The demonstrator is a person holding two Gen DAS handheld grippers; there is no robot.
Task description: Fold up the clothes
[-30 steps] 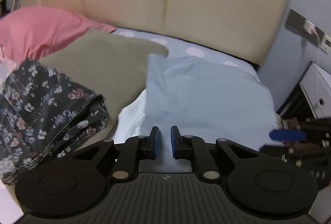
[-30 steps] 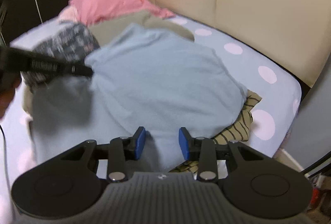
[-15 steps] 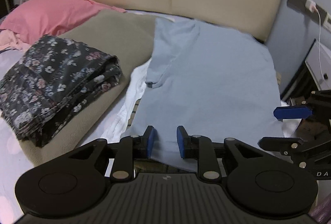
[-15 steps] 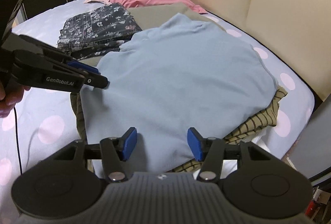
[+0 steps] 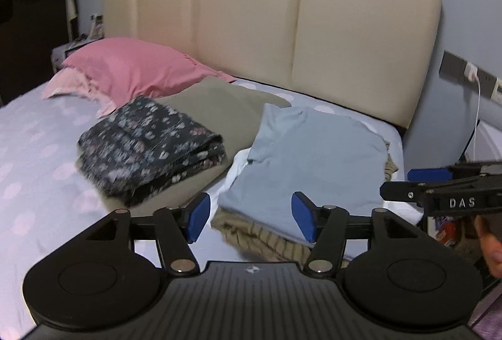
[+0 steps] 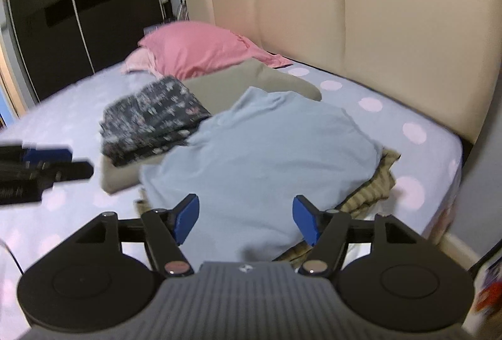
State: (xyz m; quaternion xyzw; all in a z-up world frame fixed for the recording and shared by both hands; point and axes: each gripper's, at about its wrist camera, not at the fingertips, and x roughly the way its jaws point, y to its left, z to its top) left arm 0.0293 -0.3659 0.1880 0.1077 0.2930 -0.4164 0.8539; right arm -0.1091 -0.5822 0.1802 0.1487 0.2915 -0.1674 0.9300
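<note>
A light blue shirt (image 5: 310, 158) (image 6: 266, 158) lies spread on top of a pile of clothes near the bed's right edge. Under it show an olive striped garment (image 5: 260, 239) (image 6: 373, 189) and a bit of white cloth (image 5: 235, 170). My left gripper (image 5: 251, 214) hovers above the pile's near edge, its jaws opening with nothing between them. My right gripper (image 6: 244, 216) hangs over the shirt's near side, its jaws also opening and empty. Each gripper shows at the edge of the other's view: the right gripper (image 5: 439, 183) and the left gripper (image 6: 47, 164).
A folded dark floral garment (image 5: 150, 148) (image 6: 153, 123) rests on an olive-grey pillow (image 5: 219, 110). A pink pillow (image 5: 131, 70) lies at the head of the bed (image 5: 37, 151), before the cream headboard (image 5: 282, 26). A dark wardrobe (image 6: 78, 10) stands left. A wall socket with cable (image 5: 470, 73) is right.
Both grippers pulled back and up from the blue shirt and their jaws spread wider. The shirt now lies flat on the pile, farther from both cameras.
</note>
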